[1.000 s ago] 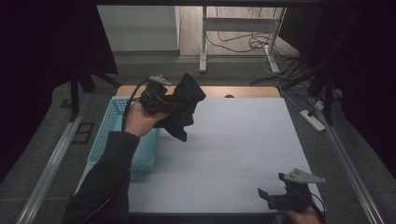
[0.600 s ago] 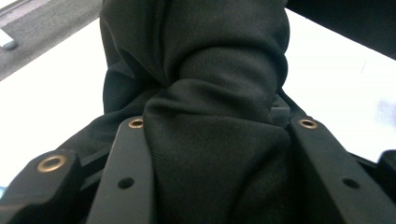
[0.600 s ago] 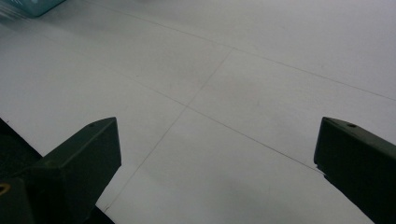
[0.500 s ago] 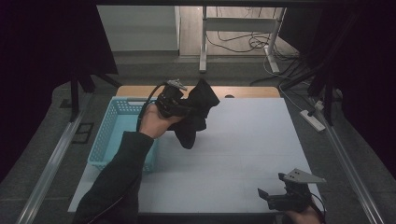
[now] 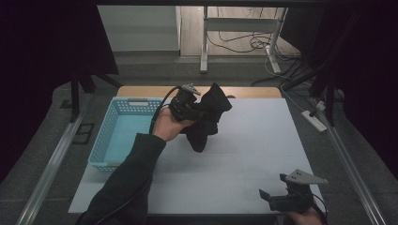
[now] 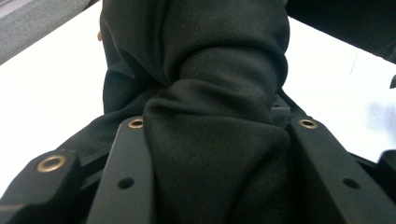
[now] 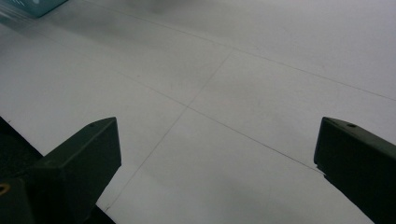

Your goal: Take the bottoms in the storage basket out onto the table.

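A black cloth (image 5: 206, 119) is clamped in the left tool (image 5: 190, 107) and held above the counter (image 5: 263, 140), just right of the blue basket (image 5: 117, 136). The right tool (image 5: 274, 197) is kept wide open at the counter's near edge, well apart from the basket.

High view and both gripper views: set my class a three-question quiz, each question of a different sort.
1. True or false: the left gripper is clamped on the black cloth.
2. Where is the blue basket? A) table's left edge B) table's right edge C) on the floor
3. What lies between the right gripper's open jaws?

Key: 1 true; 2 A; 3 nothing, just bare white table.
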A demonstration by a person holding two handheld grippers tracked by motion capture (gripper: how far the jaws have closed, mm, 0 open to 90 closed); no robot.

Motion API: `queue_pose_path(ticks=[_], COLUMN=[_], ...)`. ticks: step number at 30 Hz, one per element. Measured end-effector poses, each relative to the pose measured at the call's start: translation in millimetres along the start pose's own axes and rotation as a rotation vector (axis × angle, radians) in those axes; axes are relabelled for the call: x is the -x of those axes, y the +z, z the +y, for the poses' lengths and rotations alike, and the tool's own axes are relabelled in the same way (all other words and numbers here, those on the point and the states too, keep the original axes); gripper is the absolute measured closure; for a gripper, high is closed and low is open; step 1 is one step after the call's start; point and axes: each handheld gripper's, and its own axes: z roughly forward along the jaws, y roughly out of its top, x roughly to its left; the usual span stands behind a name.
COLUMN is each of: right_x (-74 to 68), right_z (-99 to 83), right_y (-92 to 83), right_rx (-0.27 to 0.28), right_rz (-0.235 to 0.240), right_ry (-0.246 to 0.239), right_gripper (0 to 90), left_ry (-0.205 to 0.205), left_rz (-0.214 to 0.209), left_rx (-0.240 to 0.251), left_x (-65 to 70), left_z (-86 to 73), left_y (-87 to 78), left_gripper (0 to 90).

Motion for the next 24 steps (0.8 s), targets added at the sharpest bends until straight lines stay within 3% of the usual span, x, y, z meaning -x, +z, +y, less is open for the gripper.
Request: queue_pose_path(ticks=[15, 20, 24], right_x=[0.2, 0.3, 0.3], right_z=[0.0, -0.1, -0.1], right_y=[0.0, 0.0, 0.0], right_rx=[-0.001, 0.0, 0.0], right_rz=[0.004, 0.005, 0.006], right_ry=[0.003, 0.0, -0.001], right_gripper=[1.1, 1.1, 1.1], left_ry=[-0.008, -0.041, -0.045], left_rz=[0.003, 0.029, 0.052], left_rx=[-0.035, -0.056, -0.083], left_x=[0.6, -1.6, -3.2], left_z=[-14.2, -23.8, -30.8], left_y=[45.3, 64.2, 75.9], left_gripper=[60.9, 60.6, 60.3])
